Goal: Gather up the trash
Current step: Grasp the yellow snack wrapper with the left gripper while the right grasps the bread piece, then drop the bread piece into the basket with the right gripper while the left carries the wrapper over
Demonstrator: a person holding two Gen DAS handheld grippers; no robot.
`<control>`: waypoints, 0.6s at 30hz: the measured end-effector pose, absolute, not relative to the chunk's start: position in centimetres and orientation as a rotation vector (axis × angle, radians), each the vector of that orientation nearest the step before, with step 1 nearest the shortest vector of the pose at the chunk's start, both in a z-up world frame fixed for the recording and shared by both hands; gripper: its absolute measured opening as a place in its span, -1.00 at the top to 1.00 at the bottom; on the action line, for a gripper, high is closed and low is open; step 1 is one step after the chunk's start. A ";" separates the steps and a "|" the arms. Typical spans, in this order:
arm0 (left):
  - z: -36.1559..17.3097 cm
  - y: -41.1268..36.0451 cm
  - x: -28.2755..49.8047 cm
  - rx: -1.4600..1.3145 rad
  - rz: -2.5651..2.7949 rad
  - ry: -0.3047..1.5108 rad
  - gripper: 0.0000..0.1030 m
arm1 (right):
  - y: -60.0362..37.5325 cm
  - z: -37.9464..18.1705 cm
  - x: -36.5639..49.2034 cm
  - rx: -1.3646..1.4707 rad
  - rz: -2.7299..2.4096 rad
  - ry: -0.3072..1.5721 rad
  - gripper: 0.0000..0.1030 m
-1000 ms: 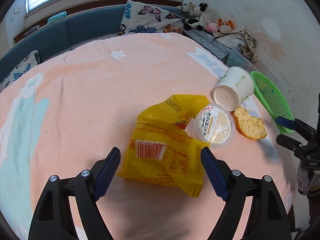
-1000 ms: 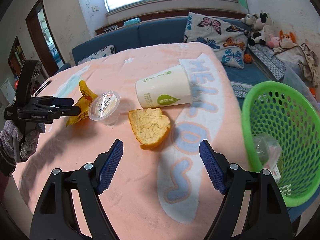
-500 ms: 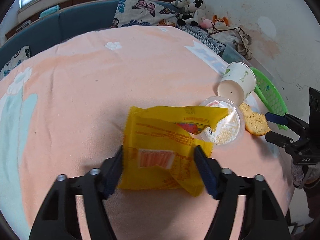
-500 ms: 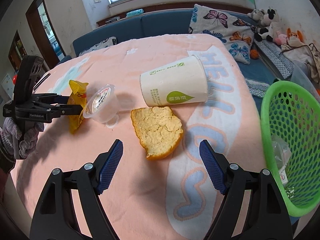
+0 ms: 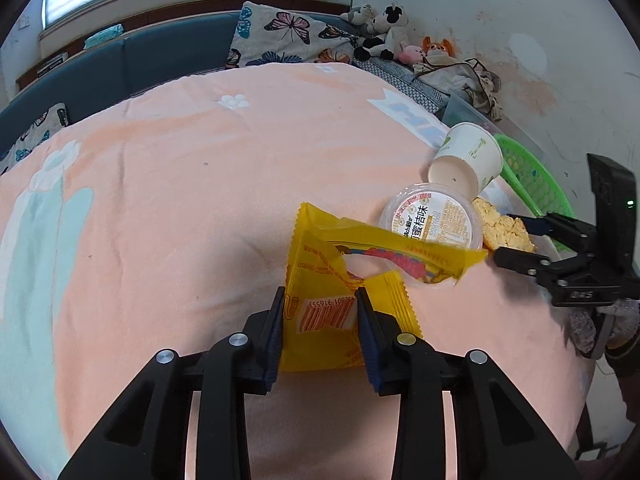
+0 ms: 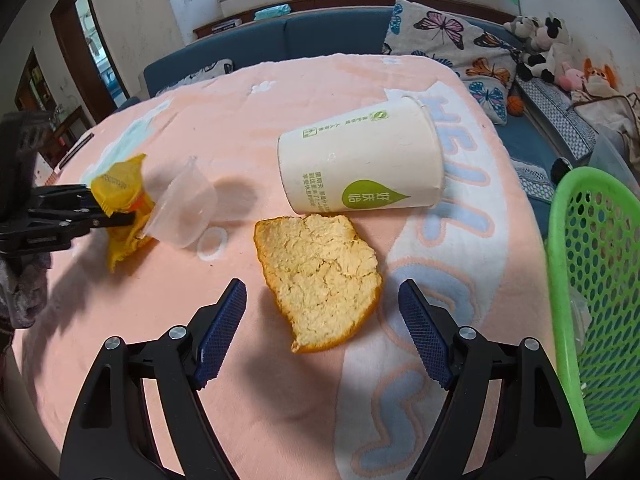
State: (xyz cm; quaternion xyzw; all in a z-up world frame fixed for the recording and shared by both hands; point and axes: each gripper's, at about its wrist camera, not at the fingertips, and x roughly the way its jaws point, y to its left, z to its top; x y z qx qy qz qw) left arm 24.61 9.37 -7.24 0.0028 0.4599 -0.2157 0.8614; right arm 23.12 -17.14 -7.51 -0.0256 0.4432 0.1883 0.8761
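Yellow wrapper (image 5: 320, 312) pinched between closed jaws of left gripper (image 5: 320, 322), just beside plastic cup (image 5: 430, 220) on peach-covered worktop (image 5: 180, 200). Right gripper (image 6: 322, 332) jaws wide over orange peel (image 6: 320, 272), near paper cup (image 6: 360, 172) and green basket (image 6: 596, 280).

My left matte-black plastic gripper (image 5: 320, 332) shows dark blue ribbed pads (image 5: 275, 332) and round silver screws on angular, cut-out arms. My right matte-black gripper (image 6: 322, 332) looks the same, with blue cross-hatched pads (image 6: 222, 330). A grey knitted glove (image 5: 600, 326) covers my right hand.
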 end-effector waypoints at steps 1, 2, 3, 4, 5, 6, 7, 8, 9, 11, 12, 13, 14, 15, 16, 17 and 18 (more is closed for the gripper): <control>-7.1 9.6 24.5 0.004 -0.451 0.962 0.39 | -17.0 -7.6 23.2 -0.061 0.388 0.919 -0.47; -7.0 9.7 24.4 0.001 -0.449 0.958 0.39 | -16.9 -7.6 23.2 -0.068 0.383 0.916 -0.44; -6.8 9.9 24.2 -0.001 -0.448 0.956 0.39 | -16.8 -7.6 23.3 -0.072 0.378 0.915 -0.40; -6.7 10.1 24.1 -0.005 -0.445 0.953 0.39 | -16.8 -7.7 23.4 -0.077 0.373 0.914 -0.39; -6.6 10.2 23.9 -0.007 -0.443 0.951 0.39 | -16.7 -7.8 23.4 -0.092 0.364 0.911 -0.34; -6.4 10.4 23.8 -0.011 -0.441 0.949 0.39 | -16.6 -7.9 23.3 -0.105 0.361 0.908 -0.31; -6.3 10.5 23.6 -0.014 -0.440 0.945 0.39 | -16.5 -7.9 23.2 -0.115 0.358 0.905 -0.31; -6.2 10.7 23.4 -0.018 -0.439 0.942 0.39 | -16.4 -8.0 23.2 -0.124 0.355 0.902 -0.27; -6.2 10.8 23.3 -0.021 -0.438 0.940 0.39 | -16.4 -8.0 23.0 -0.143 0.345 0.897 -0.18; -6.1 10.8 23.0 -0.028 -0.436 0.938 0.40 | -16.4 -8.0 22.8 -0.141 0.345 0.891 -0.10; -6.0 10.8 22.8 -0.031 -0.434 0.936 0.40 | -16.6 -7.9 22.7 -0.129 0.346 0.888 -0.06; -6.0 10.8 22.8 -0.034 -0.433 0.936 0.40 | -16.7 -7.7 22.6 -0.122 0.347 0.885 -0.03; -5.9 10.9 22.6 -0.040 -0.431 0.936 0.40 | -16.9 -7.6 22.5 -0.112 0.349 0.882 0.01; -5.8 10.9 22.4 -0.043 -0.430 0.935 0.40 | -17.0 -7.4 22.4 -0.101 0.352 0.880 0.05; -5.7 11.0 22.3 -0.045 -0.430 0.933 0.40 | -17.1 -7.2 22.2 -0.097 0.354 0.880 0.07; -5.5 10.9 22.2 -0.045 -0.430 0.930 0.40 | -17.1 -7.1 22.0 -0.096 0.355 0.878 0.10; -5.2 10.9 21.9 -0.044 -0.430 0.923 0.40 | -17.3 -7.0 21.8 -0.095 0.356 0.875 0.13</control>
